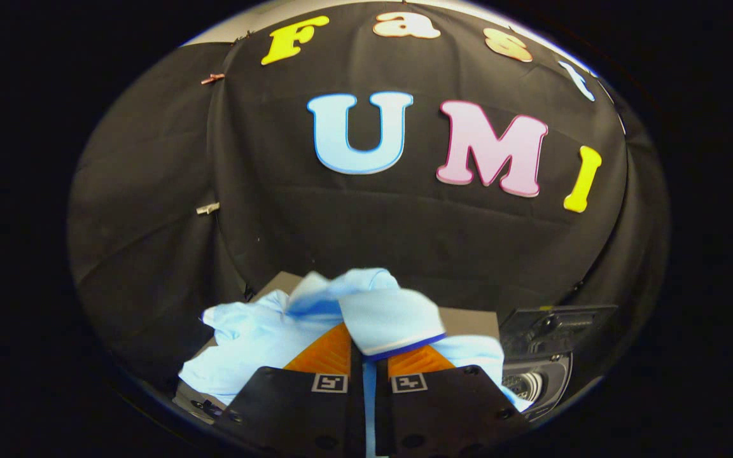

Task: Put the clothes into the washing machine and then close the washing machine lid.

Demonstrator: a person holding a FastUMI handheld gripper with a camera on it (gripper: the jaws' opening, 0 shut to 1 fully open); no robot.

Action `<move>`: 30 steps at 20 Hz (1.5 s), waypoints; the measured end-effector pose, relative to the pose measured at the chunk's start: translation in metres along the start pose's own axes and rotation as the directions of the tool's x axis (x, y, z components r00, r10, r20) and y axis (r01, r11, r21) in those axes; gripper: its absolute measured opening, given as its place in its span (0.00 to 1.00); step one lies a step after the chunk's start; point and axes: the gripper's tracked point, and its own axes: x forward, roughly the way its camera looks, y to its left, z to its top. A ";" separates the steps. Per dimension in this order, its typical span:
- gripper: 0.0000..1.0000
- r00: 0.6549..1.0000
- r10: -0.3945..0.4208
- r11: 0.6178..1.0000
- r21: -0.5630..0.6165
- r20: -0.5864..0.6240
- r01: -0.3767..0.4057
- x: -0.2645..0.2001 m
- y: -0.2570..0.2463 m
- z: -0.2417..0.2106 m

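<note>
The tool, at the bottom centre of the frame, is clamped on a light blue garment, both fingers pressing a fold between them. The cloth spills left and ahead over a grey bench. The washing machine, lid open, sits at lower right.

Garment: soft matt cloth, light blue, creased, w/ darker blue trim at one hem; pinched between the gripper fingers, whose ribbed pads look like rubbery plastic, bodies smooth matt plastic w/ printed paper-like marker squares. Washing machine: dark hard plastic, slight sheen, drum opening shows glossy metal-looking ribbing. Table top: flat, matt, grey-brown; booth wall: matt black cloth, wrinkled.
</note>
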 end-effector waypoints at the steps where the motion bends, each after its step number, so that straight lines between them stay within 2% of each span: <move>1: 0.10 1.000 0.006 1.000 0.001 0.021 -0.006 -0.005 0.002 0.009; 6: 0.10 0.997 0.009 1.000 0.009 0.082 -0.010 -0.028 0.001 0.031; 13: 0.10 0.981 -0.041 0.993 -0.105 0.188 0.061 -0.055 -0.021 0.044; 16: 0.10 0.979 -0.057 0.991 -0.106 0.196 0.078 -0.064 -0.037 0.042; 21: 0.10 0.976 -0.092 0.991 -0.073 0.197 0.108 -0.073 -0.080 0.042; 30: 0.10 0.971 -0.155 0.987 -0.023 0.179 0.162 -0.091 -0.186 0.031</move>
